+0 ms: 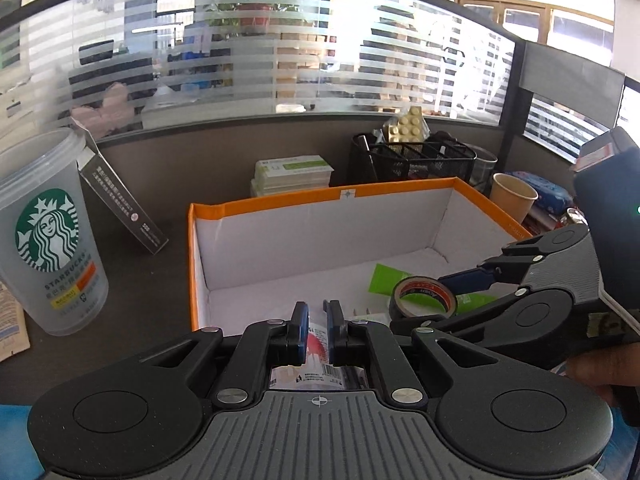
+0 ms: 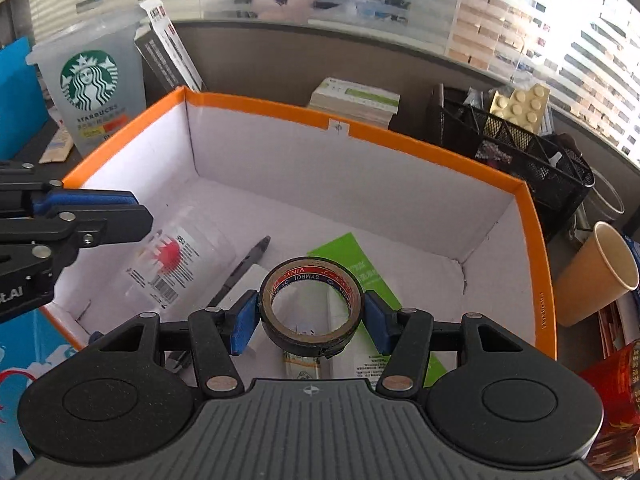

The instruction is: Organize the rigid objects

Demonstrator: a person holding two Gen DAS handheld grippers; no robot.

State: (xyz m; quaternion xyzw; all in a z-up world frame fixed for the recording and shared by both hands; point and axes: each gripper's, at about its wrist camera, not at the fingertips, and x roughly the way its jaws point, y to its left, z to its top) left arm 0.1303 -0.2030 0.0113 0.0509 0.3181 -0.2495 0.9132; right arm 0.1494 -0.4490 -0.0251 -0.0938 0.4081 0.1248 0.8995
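**Tape roll held over the orange-rimmed box**

The right claw (image 2: 311, 314) was clamped on a black roll of vinyl tape with a red-and-blue printed inner band (image 2: 311, 304), its blue pads (image 2: 245, 320) pressing the roll from either side. The roll hung upright-faced above the open cardboard box with white walls and an orange rim (image 2: 400, 136), over the near part of the box's floor. From the left wrist view the same roll (image 1: 424, 298) sat between the right claw's fingers, just above the box interior.

The left claw (image 1: 318, 330) had its jaws drawn close together with a narrow gap between them; a clear plastic cup with a red mark and a barcode label (image 1: 318, 340) showed through that gap, but whether the pads gripped it could not be told. In the right wrist view that clear cup (image 2: 176, 256) lay on its side on the box floor, beneath the left claw's tips.

Also in the box lay a black pen (image 2: 244, 268) beside the cup and a flat green-and-white packet (image 2: 360, 264) under the tape roll.

On the dark surface (image 1: 160, 272) outside the box stood a frosted Starbucks cup (image 1: 48, 236) with a dark slim carton (image 1: 120, 200) leaning nearby, a black mesh organiser (image 2: 520, 148), and a brown paper cup (image 2: 596, 276).
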